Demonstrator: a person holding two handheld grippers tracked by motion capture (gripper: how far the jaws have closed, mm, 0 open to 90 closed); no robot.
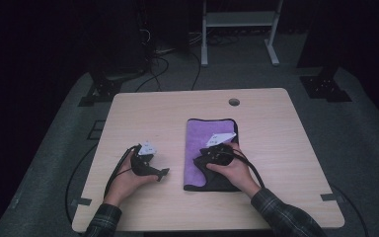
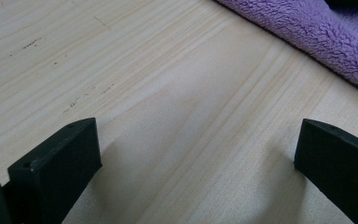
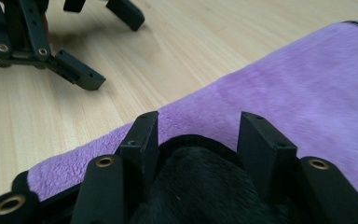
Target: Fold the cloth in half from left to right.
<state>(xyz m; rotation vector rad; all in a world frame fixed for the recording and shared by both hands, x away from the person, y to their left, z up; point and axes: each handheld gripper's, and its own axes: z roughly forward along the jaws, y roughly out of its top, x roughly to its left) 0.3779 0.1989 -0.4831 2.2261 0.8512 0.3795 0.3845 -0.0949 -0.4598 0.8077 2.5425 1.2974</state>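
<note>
The right tool (image 3: 193, 135) sat low over the near end of the purple towel (image 1: 209, 148), its two black jaws standing partly apart with a dark fold of the cloth (image 3: 200, 186) bunched up between them. From the right gripper view I could not tell whether the pads pressed on that fold or merely stood either side of it. To my eye the step was folding or taking hold of the towel's near end. Doing it well would have meant getting the whole thickness of the dark edge between the pads before squeezing, then lifting evenly so the layers did not slide apart.

The left tool (image 2: 196, 149) rested on bare wood just beside the towel's left edge, jaws spread wide with nothing in them, well placed to pin or catch that side if the cloth dragged.

Outward from there, the towel lay right of the middle of the table (image 1: 143, 108), its long sides running away from the person. Open wood lay beyond its far end, and a small round hole (image 1: 234, 102) sat past that near the far edge. Both flanks were free too, so a fold away from the person had room.
</note>
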